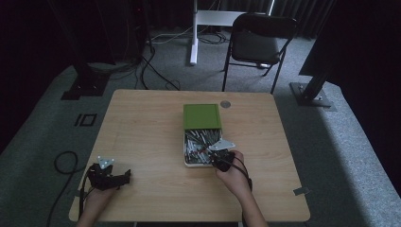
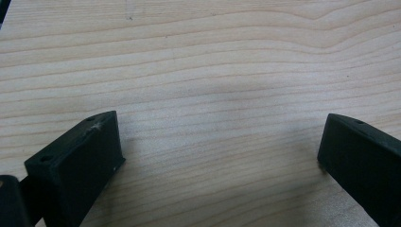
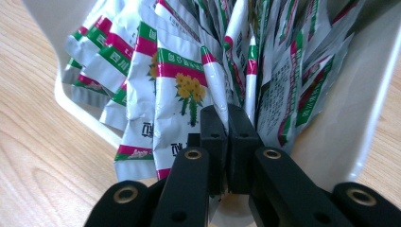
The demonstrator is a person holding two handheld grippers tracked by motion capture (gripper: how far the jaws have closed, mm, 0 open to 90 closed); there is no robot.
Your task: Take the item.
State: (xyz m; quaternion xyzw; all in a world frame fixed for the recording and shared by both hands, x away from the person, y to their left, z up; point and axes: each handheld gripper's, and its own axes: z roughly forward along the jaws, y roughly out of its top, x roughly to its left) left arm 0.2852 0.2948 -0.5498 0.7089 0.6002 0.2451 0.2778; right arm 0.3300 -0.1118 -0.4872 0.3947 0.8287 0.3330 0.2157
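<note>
We see the wooden counter carrying a white box near its middle, its green lid lying just beyond the far end. The right hand reaches in from the near edge, tipping the right gripper into the box's near right corner. Its jaws are closed on the edge of one sachet among the packed white, green and pink sachets. The left gripper rests low at the near left, jaws wide apart over bare wood. The print on the sachets is too small to read.
</note>
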